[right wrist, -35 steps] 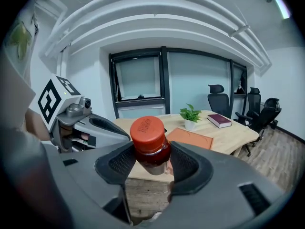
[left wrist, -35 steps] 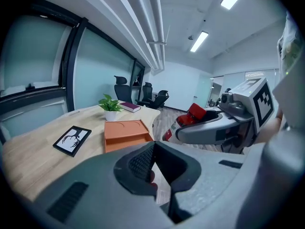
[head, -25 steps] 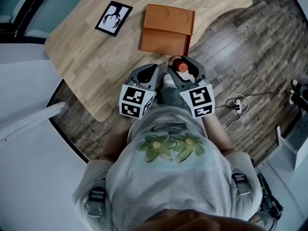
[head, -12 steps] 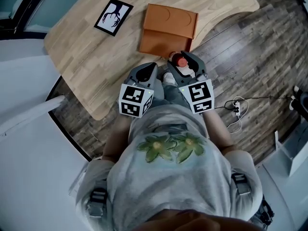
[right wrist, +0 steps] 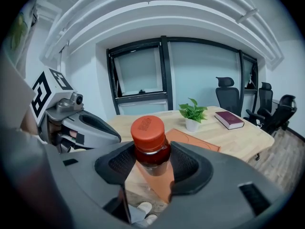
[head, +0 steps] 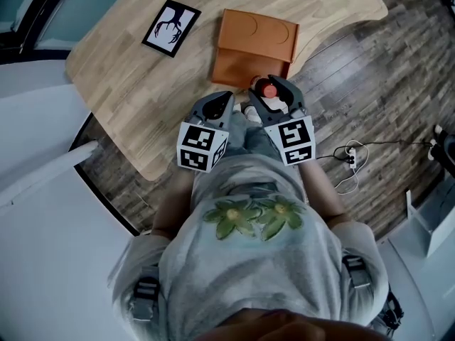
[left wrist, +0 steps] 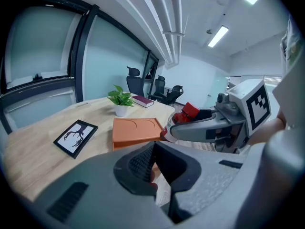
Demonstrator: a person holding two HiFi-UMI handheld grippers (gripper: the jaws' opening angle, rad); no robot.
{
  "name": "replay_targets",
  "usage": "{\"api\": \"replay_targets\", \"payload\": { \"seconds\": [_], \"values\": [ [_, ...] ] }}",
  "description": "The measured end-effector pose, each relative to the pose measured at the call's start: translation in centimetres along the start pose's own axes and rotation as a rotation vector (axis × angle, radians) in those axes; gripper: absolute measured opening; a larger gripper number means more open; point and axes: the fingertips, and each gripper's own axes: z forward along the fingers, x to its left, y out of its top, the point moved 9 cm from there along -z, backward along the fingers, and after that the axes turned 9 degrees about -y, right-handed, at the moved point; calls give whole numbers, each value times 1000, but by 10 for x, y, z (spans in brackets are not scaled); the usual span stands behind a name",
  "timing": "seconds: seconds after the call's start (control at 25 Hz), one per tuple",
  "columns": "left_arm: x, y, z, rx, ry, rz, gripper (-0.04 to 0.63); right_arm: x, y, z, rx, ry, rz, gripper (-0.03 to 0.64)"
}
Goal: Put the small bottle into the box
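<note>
Your right gripper (right wrist: pixel 151 166) clamps the small red-capped dark bottle (right wrist: pixel 150 135) near the flat orange box (head: pixel 256 41). Your left gripper (left wrist: pixel 153 170) has its jaws together, empty.

- 1 table (head: pixel 135 69): pale wood-grain top, curved edge.
- 1 framed picture (head: pixel 170 26): black frame, black branching figure on white, lying flat on the table.
- 1 potted plant (left wrist: pixel 122 100): green leaves, white pot, upright near the table's far edge.
- 1 book (left wrist: pixel 143 101): dark red cover, lying flat just beside the plant.
- 3 office chairs (left wrist: pixel 135 82): black, beyond the table.
- Floor (head: pixel 370 69): dark wood planks.
- 1 power strip (head: pixel 350 156): white, with cables, on the floor.
- 1 ceiling light (left wrist: pixel 218 36): lit strip.
</note>
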Motion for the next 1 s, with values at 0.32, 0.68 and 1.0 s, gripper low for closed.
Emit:
{"api": "replay_targets", "payload": {
  "seconds": [0.32,0.68,1.0],
  "values": [
    [18,7,0,4,-20,-6,8,1,3,22,32,-8,-9,224],
    [37,7,6,8,-47,-26,8,3,6,45,61,-10,-17,224],
    [53,4,8,28,-66,-36,8,10,9,60,74,-2,-33,224]
  ]
}}
